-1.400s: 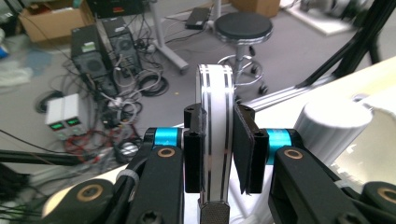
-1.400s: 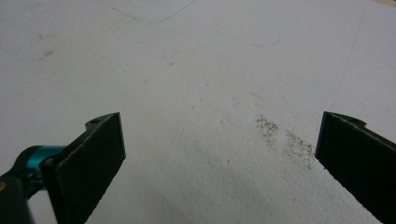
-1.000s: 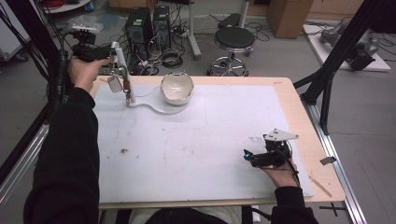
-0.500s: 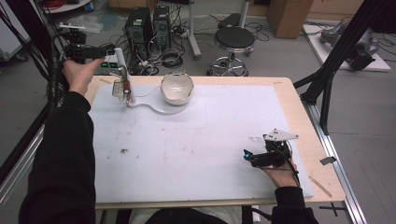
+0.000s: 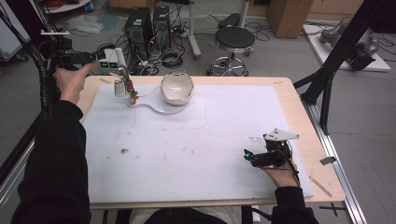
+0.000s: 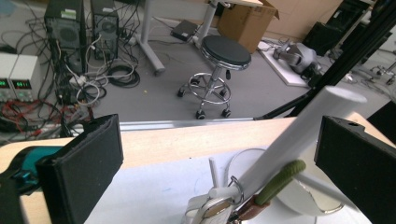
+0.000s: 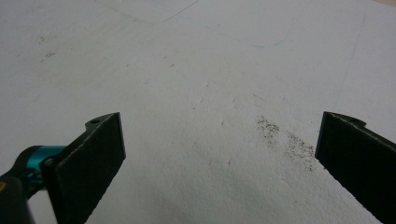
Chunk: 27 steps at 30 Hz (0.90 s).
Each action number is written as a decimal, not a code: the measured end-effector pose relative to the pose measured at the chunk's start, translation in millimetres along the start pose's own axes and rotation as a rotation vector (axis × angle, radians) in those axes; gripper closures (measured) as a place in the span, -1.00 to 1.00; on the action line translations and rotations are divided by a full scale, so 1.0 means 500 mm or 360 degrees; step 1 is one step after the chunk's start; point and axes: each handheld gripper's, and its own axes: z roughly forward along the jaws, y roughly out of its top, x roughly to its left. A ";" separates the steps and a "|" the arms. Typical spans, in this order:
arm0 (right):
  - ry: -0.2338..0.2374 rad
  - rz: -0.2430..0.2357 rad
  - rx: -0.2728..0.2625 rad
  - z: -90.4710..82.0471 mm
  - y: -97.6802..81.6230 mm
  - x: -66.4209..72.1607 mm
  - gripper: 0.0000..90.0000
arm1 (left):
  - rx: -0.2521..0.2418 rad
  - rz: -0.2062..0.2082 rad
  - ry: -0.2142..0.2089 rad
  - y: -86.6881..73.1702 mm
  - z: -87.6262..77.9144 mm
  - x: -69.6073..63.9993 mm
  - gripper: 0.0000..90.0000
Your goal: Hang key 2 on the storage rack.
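Table (image 5: 299, 121): wooden top, most of it covered by a white mat (image 5: 196, 144). Surface sound, lightly soiled.

Left gripper (image 5: 95, 57): held above the table's far left corner and pointing along the far edge. Its jaws have just been opening and now stand wide apart. The pads press on nothing. In the left gripper view the post and what hangs on it lie ahead of the gap, nearer the right-hand jaw.

Right gripper (image 5: 246, 156): low over the mat at the near right, well apart from the work. Jaws spread wide, with bare mat between them.

Bowl (image 5: 176, 87): white, at the far edge of the mat, on a pale flat base that runs left towards the post. Judged breakable, and close enough to be struck.

Post (image 6: 299, 135): white, round and smooth, tilted in the left gripper view. Judged stiff and light. The smooth surface may slip between flat pads, and a push high up could tip it towards the bowl. Recommended hold: low on the shaft, pads square across it.

Keys (image 6: 219, 205): a bunch on a ring at the foot of the post, far left of the mat, just beside the bowl. It carries a brown tag and a green fob (image 6: 280, 179). Judged light, loose and apt to swing, the metal parts slippery. Recommended hold: the tag or fob, which should give softer purchase than the ring.

Specks (image 5: 124, 150): dark crumbs on the near left of the mat, no bearing on the work
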 end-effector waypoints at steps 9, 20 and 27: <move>0.0000 -0.0011 0.0004 0.002 0.001 0.001 -0.99 | -0.0037 0.0011 -0.0080 -0.036 -0.018 -0.018 -0.96; 0.0002 -0.0013 -0.0004 -0.002 0.003 0.003 -0.99 | 0.0008 0.0084 -0.0116 -0.072 -0.041 -0.032 -0.96; 0.0007 -0.0015 0.0001 -0.001 0.003 0.004 -0.99 | 0.0011 0.0095 -0.0201 -0.095 -0.065 -0.046 -0.96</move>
